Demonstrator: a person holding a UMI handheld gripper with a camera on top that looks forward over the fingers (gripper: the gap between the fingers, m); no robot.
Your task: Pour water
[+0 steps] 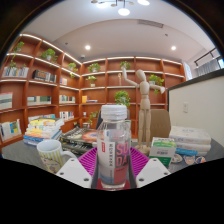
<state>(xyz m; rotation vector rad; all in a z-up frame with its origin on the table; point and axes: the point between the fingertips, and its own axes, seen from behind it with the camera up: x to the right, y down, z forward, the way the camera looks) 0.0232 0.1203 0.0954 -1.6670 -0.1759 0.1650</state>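
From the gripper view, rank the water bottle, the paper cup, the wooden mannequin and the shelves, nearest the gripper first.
1. Water bottle: between the fingers of the gripper.
2. Paper cup: just ahead, left of the bottle.
3. Wooden mannequin: beyond the bottle, to its right.
4. Shelves: along the back wall.

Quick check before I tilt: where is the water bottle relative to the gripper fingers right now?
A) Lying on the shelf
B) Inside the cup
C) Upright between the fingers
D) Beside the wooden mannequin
C: the water bottle stands upright between the pink pads of the gripper, with the cup apart to one side.
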